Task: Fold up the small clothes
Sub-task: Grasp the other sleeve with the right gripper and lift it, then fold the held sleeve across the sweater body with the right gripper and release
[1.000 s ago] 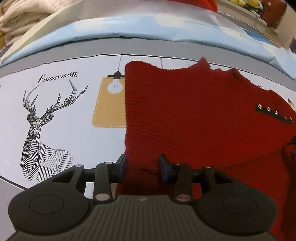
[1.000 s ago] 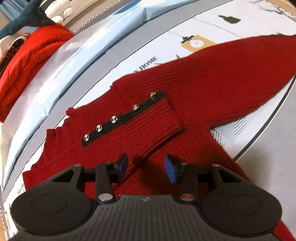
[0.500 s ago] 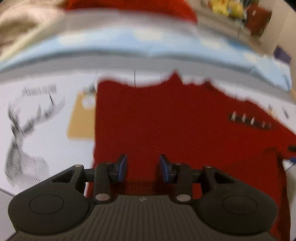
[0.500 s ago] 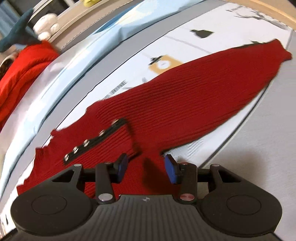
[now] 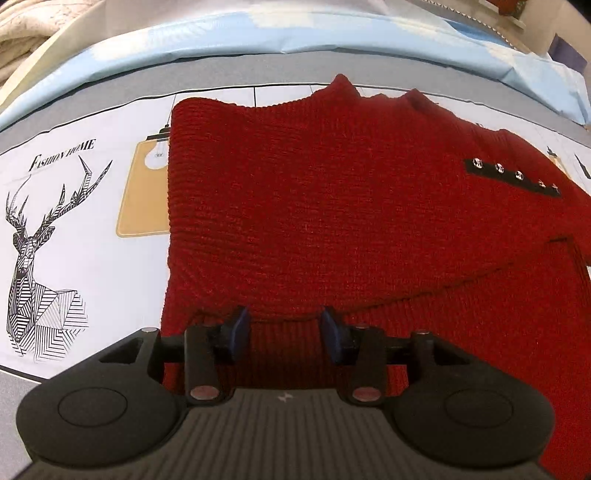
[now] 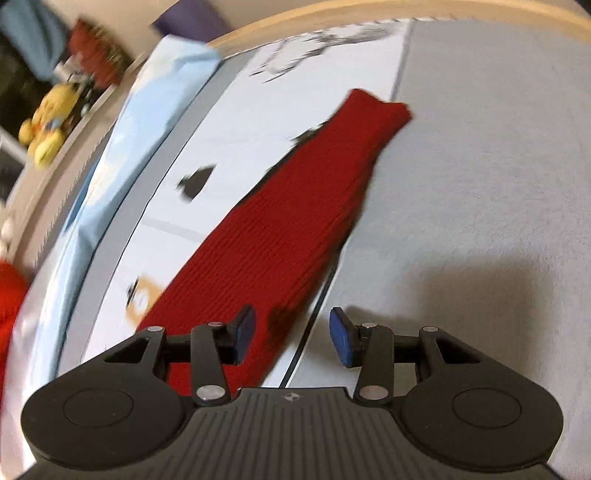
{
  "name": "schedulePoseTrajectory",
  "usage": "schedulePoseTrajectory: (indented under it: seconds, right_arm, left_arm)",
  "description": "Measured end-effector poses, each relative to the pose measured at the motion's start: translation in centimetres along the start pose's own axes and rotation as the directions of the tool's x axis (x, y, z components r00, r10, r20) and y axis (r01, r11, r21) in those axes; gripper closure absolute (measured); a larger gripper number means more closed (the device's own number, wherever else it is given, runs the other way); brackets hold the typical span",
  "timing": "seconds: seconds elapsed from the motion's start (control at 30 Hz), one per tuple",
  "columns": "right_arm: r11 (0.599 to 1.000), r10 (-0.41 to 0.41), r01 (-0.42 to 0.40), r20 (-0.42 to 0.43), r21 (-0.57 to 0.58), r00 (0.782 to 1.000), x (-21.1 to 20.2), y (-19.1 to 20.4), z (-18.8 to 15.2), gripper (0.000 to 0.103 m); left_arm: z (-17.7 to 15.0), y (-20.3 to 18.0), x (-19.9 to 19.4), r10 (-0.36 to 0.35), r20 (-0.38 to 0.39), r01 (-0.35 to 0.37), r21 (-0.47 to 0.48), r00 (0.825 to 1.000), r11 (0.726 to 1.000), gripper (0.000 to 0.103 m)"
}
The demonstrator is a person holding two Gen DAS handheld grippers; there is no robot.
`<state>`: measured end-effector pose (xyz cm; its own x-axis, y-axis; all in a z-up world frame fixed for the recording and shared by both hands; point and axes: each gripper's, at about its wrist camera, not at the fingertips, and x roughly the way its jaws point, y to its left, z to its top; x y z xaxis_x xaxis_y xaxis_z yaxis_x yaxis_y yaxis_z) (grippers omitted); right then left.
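Observation:
A red knit sweater (image 5: 332, 203) lies flat on a printed sheet (image 5: 92, 240). One sleeve is folded across its body, and the black button strip (image 5: 513, 175) on that cuff shows at the right. My left gripper (image 5: 285, 330) hovers low over the sweater's near edge. Its jaws are opening, and a fold of red knit lies between the blue pads without being pinched. The other sleeve (image 6: 280, 229) stretches diagonally away to its cuff (image 6: 380, 110). My right gripper (image 6: 293, 330) stands open over that sleeve's near part and holds nothing. Its right finger is over grey fabric.
The sheet carries a deer drawing (image 5: 37, 258) and a yellow lamp print (image 5: 144, 192). A light blue quilt (image 5: 295, 33) runs along the far side, with a cream blanket (image 5: 22, 44) behind it. A yellow plush toy (image 6: 48, 125) sits on a shelf. Grey bedding (image 6: 480, 184) spreads to the right.
My right gripper has swung from the folded, buttoned cuff out along the stretched sleeve, still open. My left gripper has shifted slightly right over the sweater's edge and its jaws have widened a little.

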<state>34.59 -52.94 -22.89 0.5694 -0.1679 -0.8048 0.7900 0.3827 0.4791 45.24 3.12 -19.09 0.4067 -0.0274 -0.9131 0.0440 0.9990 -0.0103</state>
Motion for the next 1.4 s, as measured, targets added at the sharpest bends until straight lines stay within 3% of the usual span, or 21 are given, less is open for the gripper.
schedulePoseTrajectory:
  seconds: [0.2,0.27,0.3,0.43,0.5,0.57,0.6,0.67,0.7,0.73,0.8,0.83,0.87,0.97,1.03,1.1,1.17,1.33,1.4]
  right_arm:
    - [0.998,0.037,-0.038,0.022,0.059,0.999,1.5,-1.5,1.3,0.058]
    - [0.997,0.059,-0.060,0.018,0.052,0.998,2.0,-1.4,1.2,0.087]
    - [0.997,0.068,-0.069,0.022,0.042,0.997,2.1,-1.0,1.1,0.089]
    - [0.998,0.055,-0.051,0.105,-0.036,0.993,0.8,1.0,1.2,0.093]
    - [0.989,0.065,-0.037,0.195,-0.145,0.979,-1.1,3.5,0.7,0.093]
    - [0.948,0.120,-0.019,0.301,-0.317,0.946,-4.0,7.6,-1.1,0.093]
    - [0.907,0.179,-0.019,0.344,-0.420,0.922,-5.7,10.0,-2.8,0.093]
    - [0.772,0.349,-0.043,0.366,-0.634,0.863,-9.0,14.6,-7.4,0.093]
    - [0.673,0.456,-0.074,0.334,-0.736,0.825,-10.7,16.6,-10.4,0.093]
    - [0.546,0.568,-0.113,0.268,-0.830,0.778,-12.5,18.3,-14.0,0.093]
    - [0.349,0.677,-0.188,0.108,-0.918,0.728,-14.3,20.1,-19.9,0.091]
    - [0.252,0.690,-0.253,-0.010,-0.934,0.724,-14.5,20.7,-22.6,0.090]
    - [0.170,0.660,-0.325,-0.138,-0.930,0.738,-14.1,21.2,-25.3,0.090]
    - [0.082,0.448,-0.504,-0.420,-0.860,0.789,-11.2,21.4,-31.2,0.081]
    - [0.025,0.323,-0.541,-0.505,-0.841,0.800,-10.0,21.0,-33.6,0.080]
    - [0.037,0.302,-0.531,-0.497,-0.846,0.813,-9.9,20.9,-33.7,0.076]
    - [0.111,0.312,-0.538,-0.485,-0.836,0.817,-9.5,21.0,-32.4,0.072]
    - [0.320,0.320,-0.462,-0.364,-0.827,0.875,-7.0,20.8,-28.3,0.061]
    - [0.382,0.320,-0.466,-0.358,-0.798,0.877,-5.9,21.1,-27.6,0.060]
  left_arm:
    - [0.0,0.5,-0.2,-0.019,-0.003,0.019,-0.016,1.000,1.000,0.055]
    - [0.0,0.7,-0.4,-0.025,0.000,0.025,-0.020,1.000,0.999,0.055]
    - [0.0,0.8,-0.5,-0.028,0.002,0.028,-0.022,1.000,0.999,0.055]
    - [0.0,1.5,-1.2,-0.027,0.013,0.028,-0.035,1.000,0.999,0.055]
    - [0.2,2.2,-1.7,-0.023,0.026,0.024,-0.059,0.999,0.998,0.055]
    - [0.4,3.1,-2.2,-0.016,0.041,0.020,-0.093,0.999,0.995,0.055]
    - [0.4,3.5,-2.5,-0.014,0.050,0.020,-0.114,0.999,0.993,0.055]
    - [0.6,4.5,-3.0,-0.011,0.062,0.021,-0.158,0.998,0.987,0.055]
    - [0.6,4.9,-3.1,-0.010,0.066,0.022,-0.178,0.998,0.984,0.055]
    - [0.6,5.2,-3.3,-0.009,0.071,0.023,-0.197,0.997,0.980,0.055]
    - [0.6,5.8,-3.5,-0.013,0.077,0.030,-0.227,0.997,0.973,0.055]
    - [0.5,6.0,-3.5,-0.016,0.079,0.035,-0.238,0.997,0.971,0.055]
    - [0.5,6.2,-3.6,-0.020,0.081,0.040,-0.248,0.997,0.968,0.055]
    - [0.6,6.8,-3.6,-0.028,0.083,0.049,-0.263,0.996,0.964,0.055]
    - [0.7,7.1,-3.7,-0.038,0.090,0.062,-0.277,0.995,0.959,0.055]
    - [0.7,7.4,-3.8,-0.060,0.104,0.088,-0.294,0.993,0.952,0.055]
    - [0.8,7.5,-3.8,-0.085,0.118,0.118,-0.314,0.989,0.942,0.055]
    - [1.0,7.0,-3.4,-0.085,0.124,0.121,-0.324,0.989,0.938,0.055]
    - [1.0,7.0,-3.4,-0.078,0.126,0.117,-0.342,0.989,0.932,0.055]
